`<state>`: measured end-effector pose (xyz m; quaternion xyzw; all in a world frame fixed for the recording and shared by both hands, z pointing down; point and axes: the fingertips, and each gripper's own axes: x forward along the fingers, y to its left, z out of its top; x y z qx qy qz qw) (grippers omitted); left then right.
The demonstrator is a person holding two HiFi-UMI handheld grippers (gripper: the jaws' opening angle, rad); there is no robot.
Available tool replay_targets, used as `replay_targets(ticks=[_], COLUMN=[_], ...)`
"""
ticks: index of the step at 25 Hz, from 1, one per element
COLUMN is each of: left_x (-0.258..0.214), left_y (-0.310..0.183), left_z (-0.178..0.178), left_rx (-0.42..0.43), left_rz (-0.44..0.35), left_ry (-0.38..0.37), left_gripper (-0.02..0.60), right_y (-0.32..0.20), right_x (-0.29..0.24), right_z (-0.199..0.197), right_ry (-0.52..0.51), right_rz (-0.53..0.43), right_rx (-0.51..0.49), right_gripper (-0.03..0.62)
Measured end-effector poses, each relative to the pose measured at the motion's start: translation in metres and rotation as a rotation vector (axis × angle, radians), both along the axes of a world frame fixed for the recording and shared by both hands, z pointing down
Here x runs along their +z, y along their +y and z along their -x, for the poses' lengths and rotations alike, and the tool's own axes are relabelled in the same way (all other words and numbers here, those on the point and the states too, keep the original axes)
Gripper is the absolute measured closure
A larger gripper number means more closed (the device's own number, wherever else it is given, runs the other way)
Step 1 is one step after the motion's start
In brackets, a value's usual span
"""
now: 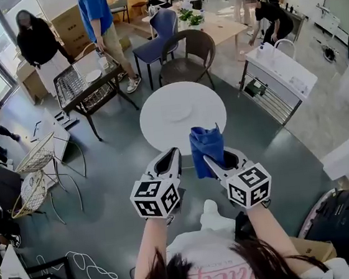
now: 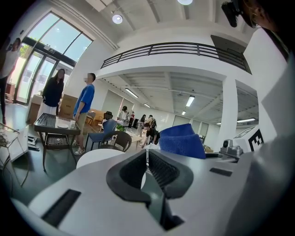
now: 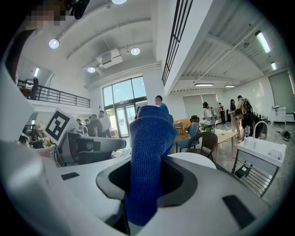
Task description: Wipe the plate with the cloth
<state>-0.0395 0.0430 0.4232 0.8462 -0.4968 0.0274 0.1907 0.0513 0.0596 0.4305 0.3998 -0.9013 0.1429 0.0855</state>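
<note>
A white plate point(image 1: 179, 112) lies on the round white table point(image 1: 161, 131) ahead of me. My right gripper point(image 1: 209, 160) is shut on a blue cloth point(image 1: 206, 149), which stands up in a bunch between its jaws point(image 3: 150, 156). My left gripper point(image 1: 175, 153) is shut with nothing in it; its ribbed pads meet point(image 2: 146, 167). Both grippers hang side by side short of the table's near edge, pointing toward it. From the left gripper view the blue cloth point(image 2: 182, 140) shows to the right.
A dark wicker chair point(image 1: 187, 56) and a blue chair point(image 1: 159, 34) stand behind the table. A glass-topped trolley point(image 1: 87, 83) is to the left, a white sink cart point(image 1: 280, 74) to the right, wire chairs point(image 1: 37, 173) at the left. Several people stand around.
</note>
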Motion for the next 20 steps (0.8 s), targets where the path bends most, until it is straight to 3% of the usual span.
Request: replay_targets(ticks=[12,20], left_x=[0.006,0.03], left_y=[-0.092,-0.129], left_z=[-0.033,-0.019], left_rx=[-0.047,-0.099], left_rz=[0.021,0.092], left_ry=[0.009,0.006], left_gripper=[0.557,0.557], right_y=[-0.091,-0.134], right_x=[0.011,0.03], right_z=[-0.039,-0.036], right_ry=[0.032,0.05], right_rz=[0.033,0.076], right_rx=[-0.044,-0.064], right_gripper=[0.462,0.462])
